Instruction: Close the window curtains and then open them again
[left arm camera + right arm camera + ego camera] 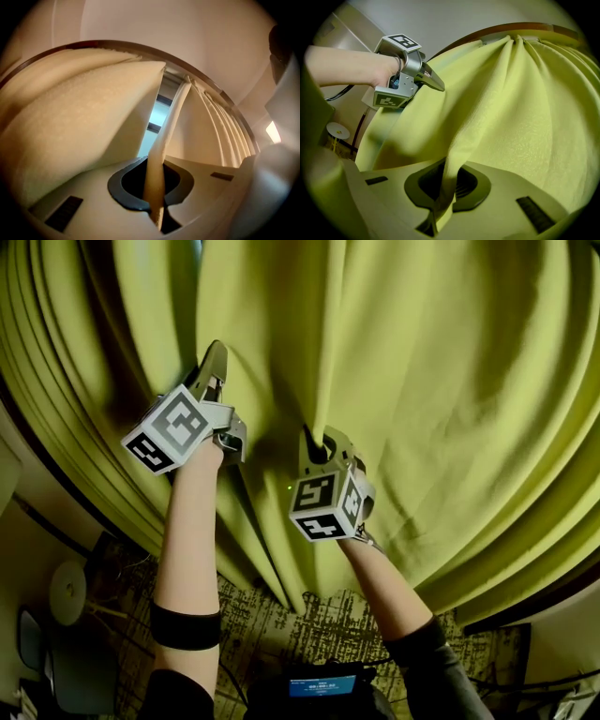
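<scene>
Yellow-green curtains (pixel 422 381) hang in folds across the head view. My left gripper (pixel 214 360) is raised into the left panel, and its jaws are shut on that panel's hanging edge (pixel 161 140). My right gripper (pixel 320 442), lower and to the right, is shut on a fold of the right panel (pixel 450 154). In the left gripper view (pixel 154 180) a narrow slit of window (pixel 157 117) shows between the two panels. The right gripper view (pixel 443 185) shows the left gripper (pixel 436 84) pressed into the fabric at upper left.
A curved curtain rail (pixel 520 27) runs above the fabric. Below the curtain hem lie a patterned carpet (pixel 281 615), a round white object (pixel 67 592) at the left and cables. A device with a blue screen (pixel 322 685) sits at the bottom edge.
</scene>
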Tool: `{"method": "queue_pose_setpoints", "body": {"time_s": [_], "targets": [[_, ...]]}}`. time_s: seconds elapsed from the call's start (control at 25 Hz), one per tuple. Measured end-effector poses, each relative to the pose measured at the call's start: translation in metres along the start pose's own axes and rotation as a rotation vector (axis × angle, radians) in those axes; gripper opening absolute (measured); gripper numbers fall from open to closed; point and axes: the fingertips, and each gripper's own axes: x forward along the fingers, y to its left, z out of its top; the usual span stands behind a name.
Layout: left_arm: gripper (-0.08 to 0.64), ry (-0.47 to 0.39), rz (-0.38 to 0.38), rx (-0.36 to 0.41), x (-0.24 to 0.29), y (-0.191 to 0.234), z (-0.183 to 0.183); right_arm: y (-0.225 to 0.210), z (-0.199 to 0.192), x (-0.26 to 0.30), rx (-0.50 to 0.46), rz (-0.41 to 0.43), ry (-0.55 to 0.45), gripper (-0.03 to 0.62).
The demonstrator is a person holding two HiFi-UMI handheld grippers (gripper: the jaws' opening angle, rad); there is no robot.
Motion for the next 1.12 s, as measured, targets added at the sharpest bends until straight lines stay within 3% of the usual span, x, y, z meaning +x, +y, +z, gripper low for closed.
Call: {"method": "queue_pose_setpoints", "body": {"time_s": [0.24,0.48,0.68,0.92,1.12], "targets": [[-0.005,-0.017,-0.022,0.033,0.003,0.006,0.001,0.003,0.0,0.008,-0.025,-0.017,-0.018,0.023],[-0.005,-0.027,-0.114,0.031,0.005,-0.019,0.007,0.009,0.005,0.01,-0.017,-0.05,-0.031,0.023],[-0.005,-0.024,-0.098,0.002,0.004,-0.01,0.003,0.015,0.005,0.011,-0.035,-0.029,-0.019,0.025],[-0.005,-0.033,-0.115,0.027,0.005,-0.018,0.009,0.021,0.007,0.011,-0.037,-0.016,-0.045,0.025],[-0.005,0.012,-0.195,0.055,0.012,-0.026,-0.002,0.01,0.0,0.013,0.013,-0.077,-0.021,0.026]]}}
